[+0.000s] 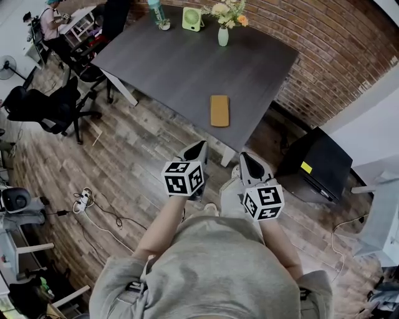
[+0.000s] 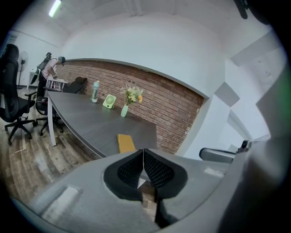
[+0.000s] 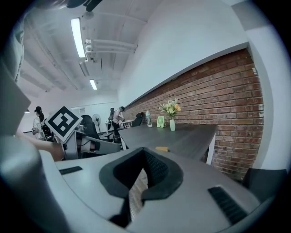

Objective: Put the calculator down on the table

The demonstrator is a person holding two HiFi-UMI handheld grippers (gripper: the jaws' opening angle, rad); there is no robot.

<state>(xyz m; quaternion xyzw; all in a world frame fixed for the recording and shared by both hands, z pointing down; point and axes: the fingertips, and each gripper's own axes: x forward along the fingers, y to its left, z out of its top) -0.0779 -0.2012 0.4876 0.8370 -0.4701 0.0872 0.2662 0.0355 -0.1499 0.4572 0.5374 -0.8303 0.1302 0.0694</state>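
Note:
The calculator (image 1: 219,111), a flat orange-yellow slab, lies on the dark grey table (image 1: 181,68) near its front edge. It also shows as a calculator (image 2: 126,143) in the left gripper view and, small, as a calculator (image 3: 162,149) in the right gripper view. My left gripper (image 1: 201,146) hangs over the wooden floor short of the table, its jaws shut with nothing between them (image 2: 143,153). Beside it, my right gripper (image 1: 244,157) also hovers off the table, its pads together at the tips and empty (image 3: 144,150). Neither gripper touches the calculator.
At the table's far end stand a vase of flowers (image 1: 223,31), a green fan (image 1: 192,19) and a bottle (image 1: 157,12). Black office chairs (image 1: 43,109) stand to the left, a black cabinet (image 1: 315,165) to the right. A power strip with cable (image 1: 81,200) lies on the floor.

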